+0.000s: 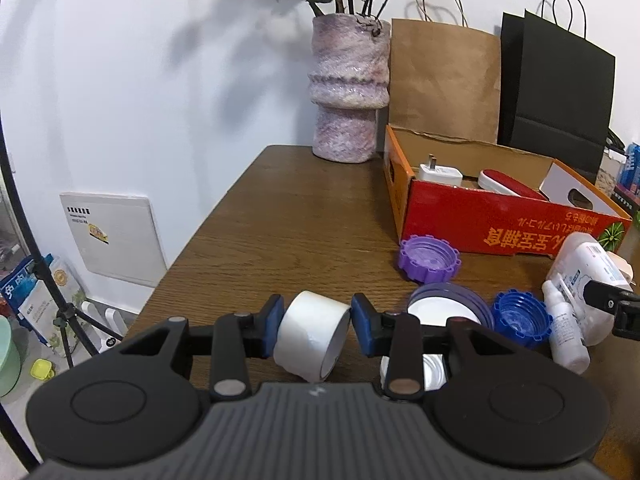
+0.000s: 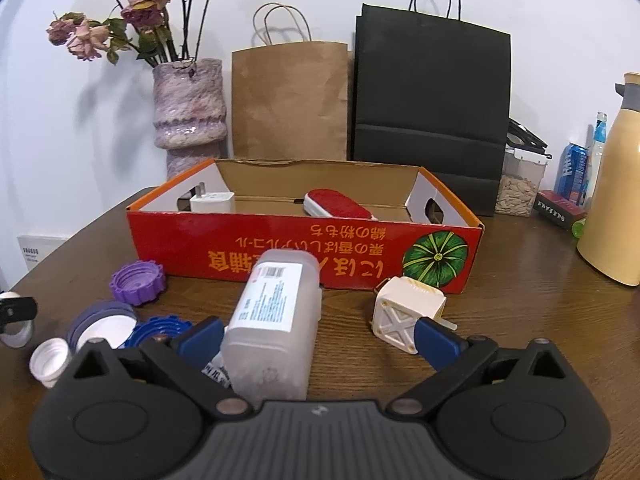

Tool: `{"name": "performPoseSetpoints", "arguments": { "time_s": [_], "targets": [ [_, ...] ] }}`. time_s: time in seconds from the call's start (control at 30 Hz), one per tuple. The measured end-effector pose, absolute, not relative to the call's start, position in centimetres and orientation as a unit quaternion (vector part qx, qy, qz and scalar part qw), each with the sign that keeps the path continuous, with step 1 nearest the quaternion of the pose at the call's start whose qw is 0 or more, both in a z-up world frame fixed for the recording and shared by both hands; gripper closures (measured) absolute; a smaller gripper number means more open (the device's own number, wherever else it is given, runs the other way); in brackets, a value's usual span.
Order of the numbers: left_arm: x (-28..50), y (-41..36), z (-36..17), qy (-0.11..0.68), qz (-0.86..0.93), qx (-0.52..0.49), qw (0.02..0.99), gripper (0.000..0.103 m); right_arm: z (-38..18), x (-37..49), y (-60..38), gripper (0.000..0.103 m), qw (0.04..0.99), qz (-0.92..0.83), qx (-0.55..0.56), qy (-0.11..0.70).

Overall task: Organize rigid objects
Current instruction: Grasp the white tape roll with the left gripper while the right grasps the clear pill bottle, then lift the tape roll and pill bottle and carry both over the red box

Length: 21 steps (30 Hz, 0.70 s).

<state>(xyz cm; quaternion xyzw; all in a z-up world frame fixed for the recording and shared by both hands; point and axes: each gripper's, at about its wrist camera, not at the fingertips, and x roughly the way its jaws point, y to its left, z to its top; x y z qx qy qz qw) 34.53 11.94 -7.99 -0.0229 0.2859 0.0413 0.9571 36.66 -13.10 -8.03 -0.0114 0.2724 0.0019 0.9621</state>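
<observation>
Here, left gripper (image 1: 317,330) jaws tight on tape roll (image 1: 310,336), right gripper (image 2: 318,338) jaws wide around bottle (image 2: 276,320), near table edge (image 1: 224,200).

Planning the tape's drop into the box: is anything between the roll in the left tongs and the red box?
Nothing visible blocks it. The white tape roll is clamped in the left tongs; bare table leads to the red box, the purple lid lying rightward.

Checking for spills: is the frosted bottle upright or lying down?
Lying down: the frosted bottle rests on its side on the table, label up.
</observation>
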Motion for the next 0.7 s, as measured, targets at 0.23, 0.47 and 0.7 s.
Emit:
{"name": "performPoseSetpoints", "arguments": {
  "time_s": [0.23,0.47,0.7],
  "targets": [
    [33.9,11.4,-7.6,0.269,0.046,-0.018,0.962,0.065,-8.4,37.6,-13.3,0.036,0.961,0.003,-0.005,0.275],
    [33.8,10.7,-7.4,0.265,0.046,-0.025,0.963,0.065,-8.6,38.2,-13.2,0.063,0.961,0.026,0.000,0.275],
    [33.8,10.1,-7.3,0.265,0.053,-0.033,0.962,0.065,-7.9,37.6,-13.3,0.063,0.970,0.035,-0.004,0.241]
  ]
}}
